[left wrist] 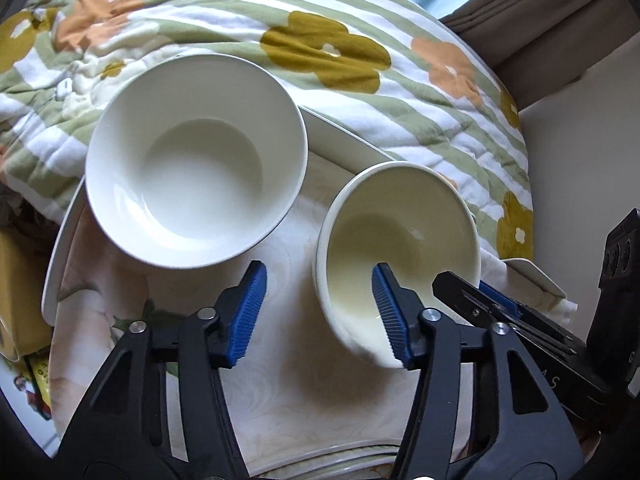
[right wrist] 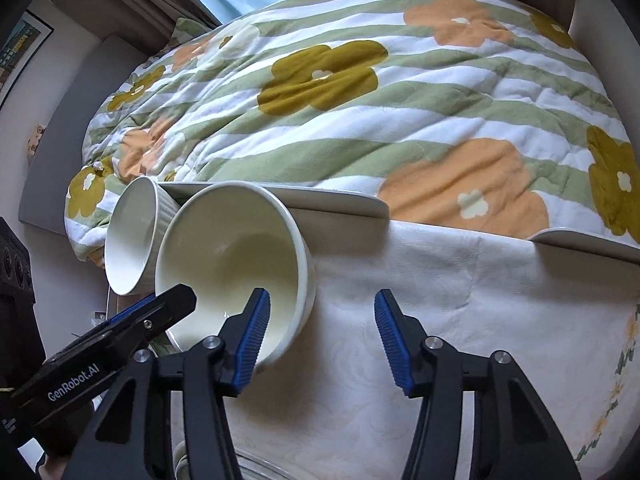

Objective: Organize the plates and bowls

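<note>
Bowls sit side by side on a cream embossed tablecloth (left wrist: 296, 380): a larger white bowl (left wrist: 192, 168) with a ribbed outer wall, and a smaller cream bowl (left wrist: 400, 236) just beside it. In the right wrist view their rims look to be touching or nearly so. Both are empty and mouth-up.

Both tools are at the cream bowl, on opposite sides of it. The left gripper (left wrist: 319, 266) straddles one wall: one blue ribbed pad is down inside the bowl against the inner wall, while the other hangs outside over the cloth, clearly apart from the bowl. Its jaws are parted and clamp nothing. The right gripper (right wrist: 323, 294) mirrors this on the other side, with one pad inside the bowl and the other out over bare cloth, a gap showing between it and the outer wall. It too is parted, not gripping. Each tool's black frame shows at the edge of the other's view, reaching over the bowl's rim.

Past the bowls a white rim (left wrist: 352, 142) edges the surface under the cloth. Beyond it lies a quilt (left wrist: 312, 52) striped green and white with mustard and orange flowers, and brown curtains (left wrist: 540, 16) hang at the back. A curved pale edge at the bottom of both views is too cropped to name.
</note>
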The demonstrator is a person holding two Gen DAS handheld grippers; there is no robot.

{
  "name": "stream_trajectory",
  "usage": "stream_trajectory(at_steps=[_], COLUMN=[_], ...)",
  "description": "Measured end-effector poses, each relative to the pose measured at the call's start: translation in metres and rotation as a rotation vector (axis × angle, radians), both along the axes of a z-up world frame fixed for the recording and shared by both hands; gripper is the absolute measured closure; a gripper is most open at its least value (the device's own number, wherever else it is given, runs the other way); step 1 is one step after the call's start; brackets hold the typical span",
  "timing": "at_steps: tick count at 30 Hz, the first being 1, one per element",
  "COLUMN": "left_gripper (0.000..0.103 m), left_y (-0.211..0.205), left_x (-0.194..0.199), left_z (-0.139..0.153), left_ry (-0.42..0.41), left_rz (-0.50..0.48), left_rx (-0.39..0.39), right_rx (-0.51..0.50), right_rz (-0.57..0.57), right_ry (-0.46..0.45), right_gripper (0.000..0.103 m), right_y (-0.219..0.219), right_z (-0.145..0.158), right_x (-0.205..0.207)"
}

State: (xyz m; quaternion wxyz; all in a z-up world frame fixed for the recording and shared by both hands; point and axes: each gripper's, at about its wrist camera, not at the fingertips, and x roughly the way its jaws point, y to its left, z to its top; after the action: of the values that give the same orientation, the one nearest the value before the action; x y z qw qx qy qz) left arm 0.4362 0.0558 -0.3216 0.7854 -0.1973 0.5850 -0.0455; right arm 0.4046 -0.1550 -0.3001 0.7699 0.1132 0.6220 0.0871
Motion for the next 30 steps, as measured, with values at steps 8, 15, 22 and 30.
stream_trajectory(at_steps=[8,15,22,30], left_gripper=[0.087,0.087,0.087,0.087], left_y=[-0.007,-0.011,-0.016,-0.037], left_x=[0.005,0.003,-0.008,-0.046], left_z=[-0.01,-0.003,0.023,0.078], left_ry=[0.003,-0.025,-0.091,-0.192], left_rz=[-0.049,-0.07,-0.081,-0.091], left_rx=[0.002,0.036,0.074,0.105], right_rx=[0.009,0.006,0.017,0.046], right_rz=[0.005,0.004,0.015,0.01], right_ry=[-0.008,-0.024,-0.081,-0.175], right_gripper=[0.089,0.09,0.09,0.09], right_y=[0.012,0.014,0.009,-0.011], right_z=[-0.006,-0.003,0.016,0.062], right_x=[0.003,0.002,-0.006,-0.037])
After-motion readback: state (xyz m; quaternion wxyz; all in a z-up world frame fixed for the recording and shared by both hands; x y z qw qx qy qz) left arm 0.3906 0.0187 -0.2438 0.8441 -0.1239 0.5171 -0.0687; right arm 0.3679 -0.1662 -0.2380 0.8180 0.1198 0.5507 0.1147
